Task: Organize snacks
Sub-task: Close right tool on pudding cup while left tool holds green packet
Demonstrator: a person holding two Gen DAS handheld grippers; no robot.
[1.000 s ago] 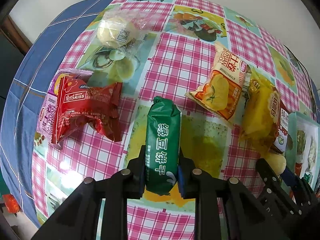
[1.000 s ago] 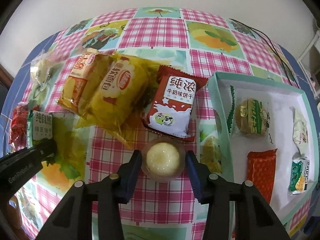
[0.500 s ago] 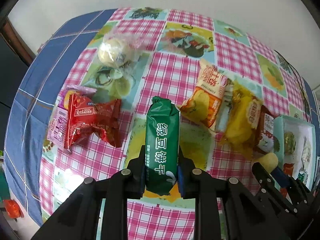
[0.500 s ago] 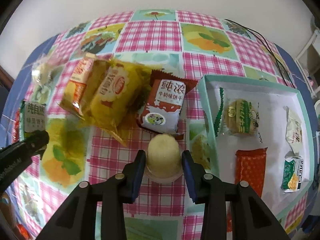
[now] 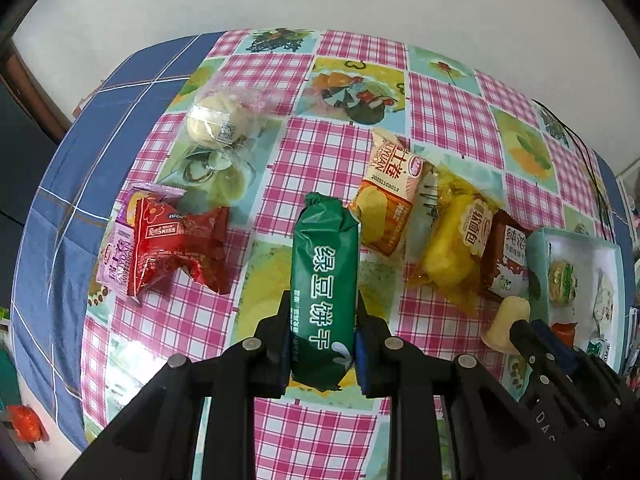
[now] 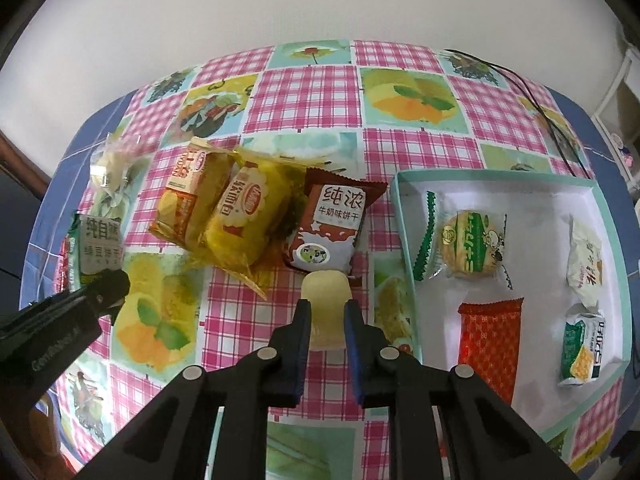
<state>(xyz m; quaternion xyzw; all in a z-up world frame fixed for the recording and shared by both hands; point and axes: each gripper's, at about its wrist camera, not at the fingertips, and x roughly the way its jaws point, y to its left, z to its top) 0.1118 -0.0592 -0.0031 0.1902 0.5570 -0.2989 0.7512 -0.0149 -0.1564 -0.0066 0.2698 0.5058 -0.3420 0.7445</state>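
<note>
My left gripper (image 5: pixel 322 342) is shut on a green biscuit packet (image 5: pixel 324 280), held off the table. My right gripper (image 6: pixel 327 326) is shut on a small pale yellow jelly cup (image 6: pixel 326 300), also lifted. The jelly cup (image 5: pixel 506 322) and the right gripper show at the lower right of the left wrist view. On the checked tablecloth lie an orange egg-roll packet (image 6: pixel 184 196), a yellow bread packet (image 6: pixel 244 216) and a brown milk-biscuit packet (image 6: pixel 332 228). A teal-rimmed white tray (image 6: pixel 404 216) at the right holds several wrapped snacks.
A red packet (image 5: pixel 176 248) on a purple one and a clear bag with a pale bun (image 5: pixel 216 124) lie at the left of the table. A black cable (image 6: pixel 532 92) crosses the far right corner. A white wall stands behind the table.
Both grippers have risen with their loads; the table looks farther away. The right jaws closed tight on the jelly cup and lifted it off the cloth.
</note>
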